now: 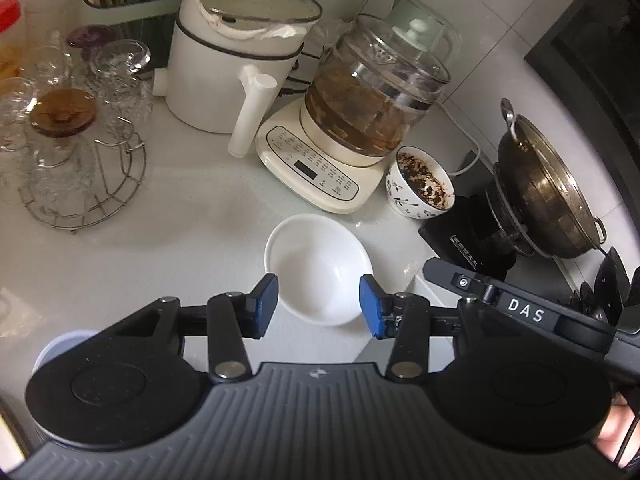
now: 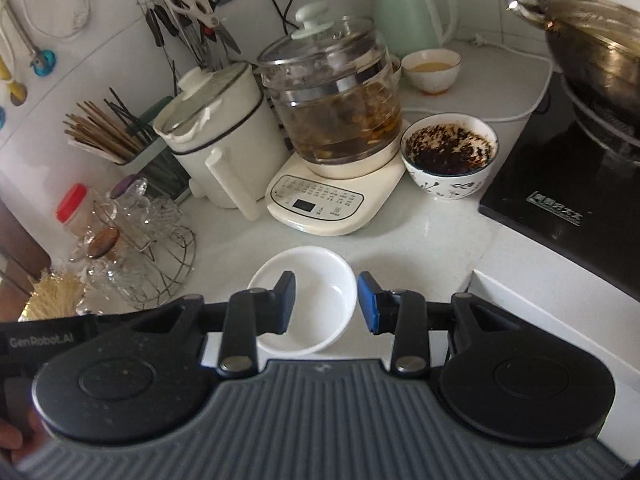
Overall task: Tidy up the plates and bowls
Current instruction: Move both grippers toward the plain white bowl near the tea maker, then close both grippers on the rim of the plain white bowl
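White dish [image 1: 318, 266] empty, on surface [image 1: 208, 208] before kettle base [image 1: 316, 168]. Left claw [image 1: 319, 305] and right claw [image 2: 326, 302] both spread, holding nothing. Right inner pad possibly over rim; straddle rim squarely, then close gently—glazed, likely slippery.

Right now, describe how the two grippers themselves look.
Both the left gripper and the right gripper look alike: black linkage arms with silver pivot bolts, blue pads on the fingers, round black discs either side, and a grey ribbed body. White lettering reads DAS and GenRobot.AI.
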`<state>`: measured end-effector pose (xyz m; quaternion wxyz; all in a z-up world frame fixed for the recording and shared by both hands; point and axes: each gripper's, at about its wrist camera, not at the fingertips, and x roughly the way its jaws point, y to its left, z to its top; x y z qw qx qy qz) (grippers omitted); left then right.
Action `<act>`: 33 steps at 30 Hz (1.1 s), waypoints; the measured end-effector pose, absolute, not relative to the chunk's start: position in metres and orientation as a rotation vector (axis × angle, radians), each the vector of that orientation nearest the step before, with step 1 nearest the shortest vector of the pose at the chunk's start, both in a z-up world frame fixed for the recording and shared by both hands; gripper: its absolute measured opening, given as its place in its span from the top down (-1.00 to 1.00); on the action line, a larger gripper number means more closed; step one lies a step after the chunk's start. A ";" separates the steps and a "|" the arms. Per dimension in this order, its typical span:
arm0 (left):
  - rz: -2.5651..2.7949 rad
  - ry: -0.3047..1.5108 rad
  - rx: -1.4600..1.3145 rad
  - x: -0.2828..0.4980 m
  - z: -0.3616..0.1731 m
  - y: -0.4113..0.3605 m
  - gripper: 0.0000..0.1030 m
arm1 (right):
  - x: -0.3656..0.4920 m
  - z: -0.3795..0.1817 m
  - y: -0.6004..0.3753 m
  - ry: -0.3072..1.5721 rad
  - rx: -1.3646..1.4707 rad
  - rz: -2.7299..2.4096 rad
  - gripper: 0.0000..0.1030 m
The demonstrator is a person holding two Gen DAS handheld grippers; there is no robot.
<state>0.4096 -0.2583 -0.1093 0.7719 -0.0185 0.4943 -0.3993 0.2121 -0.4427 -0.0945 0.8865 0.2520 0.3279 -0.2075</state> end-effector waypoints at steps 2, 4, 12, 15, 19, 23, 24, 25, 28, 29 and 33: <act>-0.857 1.072 -0.038 0.418 -0.113 -0.266 -0.04 | 0.220 -0.099 -0.451 0.692 0.530 -0.431 0.26; -0.845 1.076 -0.029 0.425 -0.116 -0.273 -0.06 | 0.228 -0.105 -0.459 0.711 0.542 -0.433 0.26; -0.787 1.110 0.011 0.456 -0.135 -0.295 -0.17 | 0.253 -0.132 -0.484 0.789 0.610 -0.401 -0.41; -0.762 1.134 0.009 0.465 -0.144 -0.300 -0.17 | 0.259 -0.142 -0.493 0.812 0.658 -0.411 -0.41; -0.755 1.154 0.014 0.475 -0.154 -0.308 -0.17 | 0.269 -0.156 -0.507 0.826 0.708 -0.450 -0.41; -0.750 1.197 0.026 0.480 -0.170 -0.313 -0.16 | 0.277 -0.167 -0.514 0.850 0.753 -0.445 -0.40; -0.749 1.213 0.025 0.481 -0.174 -0.314 -0.16 | 0.278 -0.170 -0.515 0.854 0.767 -0.436 -0.39; -0.747 1.235 0.017 0.483 -0.179 -0.315 -0.16 | 0.279 -0.172 -0.516 0.857 0.779 -0.428 -0.39; -0.747 1.295 -0.022 0.487 -0.193 -0.314 -0.15 | 0.283 -0.177 -0.519 0.865 0.815 -0.407 -0.30; -0.745 1.306 -0.024 0.488 -0.196 -0.314 -0.14 | 0.285 -0.180 -0.520 0.871 0.827 -0.406 -0.27; -0.748 1.339 -0.027 0.491 -0.206 -0.316 -0.14 | 0.293 -0.188 -0.520 0.897 0.851 -0.401 -0.10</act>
